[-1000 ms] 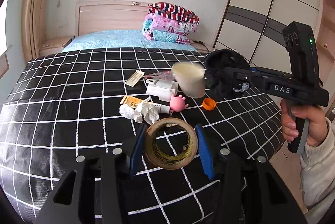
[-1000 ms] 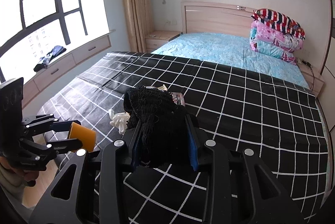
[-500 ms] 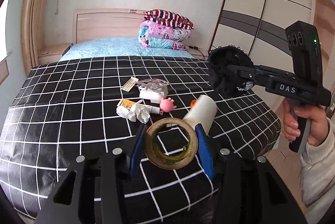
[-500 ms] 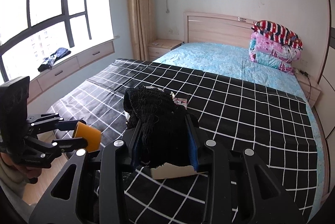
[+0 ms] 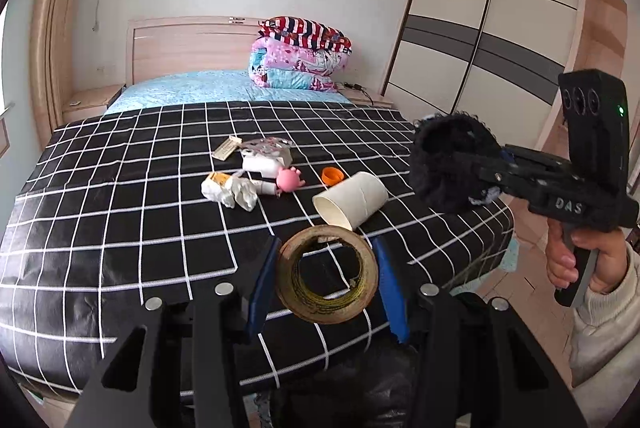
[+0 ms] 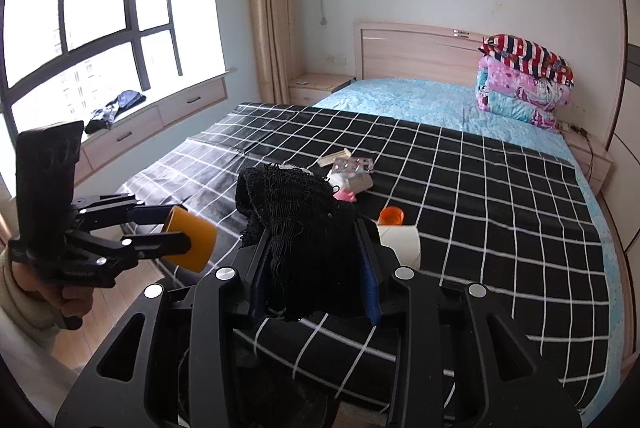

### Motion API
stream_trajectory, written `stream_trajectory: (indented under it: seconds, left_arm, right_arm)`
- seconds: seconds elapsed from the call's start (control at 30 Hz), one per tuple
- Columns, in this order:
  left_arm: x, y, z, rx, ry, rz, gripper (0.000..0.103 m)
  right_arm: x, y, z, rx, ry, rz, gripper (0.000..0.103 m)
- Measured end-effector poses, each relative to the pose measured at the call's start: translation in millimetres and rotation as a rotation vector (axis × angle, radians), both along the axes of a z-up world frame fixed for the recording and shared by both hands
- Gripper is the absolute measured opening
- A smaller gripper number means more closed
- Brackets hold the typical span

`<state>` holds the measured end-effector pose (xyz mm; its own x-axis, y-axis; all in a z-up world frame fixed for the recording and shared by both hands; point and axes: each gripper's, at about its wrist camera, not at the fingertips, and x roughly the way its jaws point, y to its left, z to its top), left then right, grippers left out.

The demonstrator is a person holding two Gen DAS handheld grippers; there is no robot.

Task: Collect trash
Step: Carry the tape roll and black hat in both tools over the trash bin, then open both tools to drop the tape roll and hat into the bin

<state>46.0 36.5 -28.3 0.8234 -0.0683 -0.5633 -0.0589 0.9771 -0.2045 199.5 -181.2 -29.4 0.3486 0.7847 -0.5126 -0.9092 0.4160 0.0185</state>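
Holding both loads: left gripper pinches the tape roll, right gripper pinches the black mesh bag. Spread the bag mouth first, then drop tape in.

The tape roll has a glossy brownish film over a dull cardboard core, and the black net cloth looks rough and frayed. The paper tube is matt and smooth, the crumpled tissue soft and creased, on the bed's matt checked cloth.
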Motion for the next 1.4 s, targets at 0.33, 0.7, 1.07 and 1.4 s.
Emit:
stream_trajectory:
  seconds: [0.33,0.7,1.07,1.4]
  left_arm:
    - [-14,-24,-25,0.029,0.074,-0.071,0.046]
    - [-22,-42,-101,-0.006,0.291,-0.15,0.046]
    - [-14,-67,-169,0.028,0.45,-0.187,0.046]
    - [-11,-65,-189,0.02,0.513,-0.184,0.046]
  right_arm:
    - [-34,-19,-39,-0.059,0.074,0.037,0.037]
    - [-52,-13,-128,-0.255,0.217,0.067,0.038]
    - [-60,1,-200,-0.412,0.289,0.044,0.042]
    - [-59,8,-218,-0.457,0.314,0.041,0.053]
